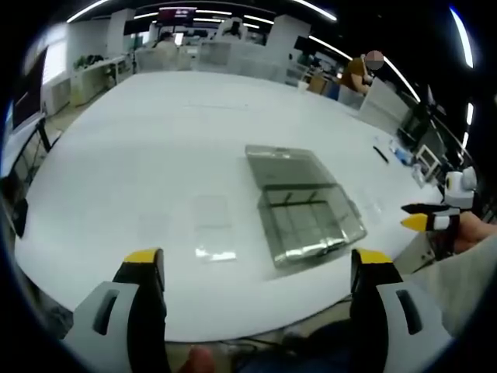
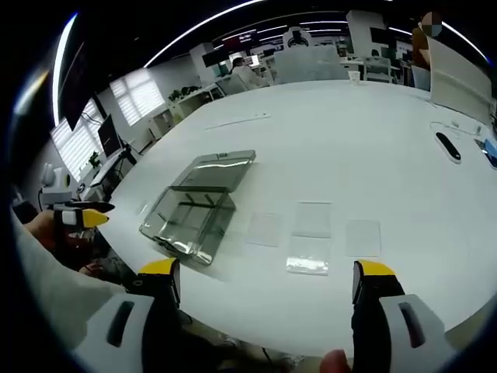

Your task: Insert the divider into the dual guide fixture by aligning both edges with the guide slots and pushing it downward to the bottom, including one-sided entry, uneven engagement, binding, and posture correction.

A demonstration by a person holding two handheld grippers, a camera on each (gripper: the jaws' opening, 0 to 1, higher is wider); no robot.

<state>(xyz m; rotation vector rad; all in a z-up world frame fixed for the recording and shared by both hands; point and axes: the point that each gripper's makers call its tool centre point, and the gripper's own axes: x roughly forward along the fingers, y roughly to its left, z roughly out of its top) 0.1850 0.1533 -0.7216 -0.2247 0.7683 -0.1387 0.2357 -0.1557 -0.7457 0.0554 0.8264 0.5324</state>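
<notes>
Broad white counter (image 1: pixel 155 148) underneath everything. On it, a clear fixture box (image 1: pixel 307 214) with lid folded back, open compartment facing up. Just beside it, flat clear dividers (image 2: pixel 313 218) lying loose on the counter, apart from the fixture. Left gripper (image 1: pixel 256 268) and right gripper (image 2: pixel 264 280) hovering, jaws spread, grasping nothing.

Clear glossy plastic on a smooth white surface (image 1: pixel 155 148)

The fixture (image 1: pixel 304 208) and flat divider sheets (image 2: pixel 313 219) are seen as transparent, shiny plastic.
</notes>
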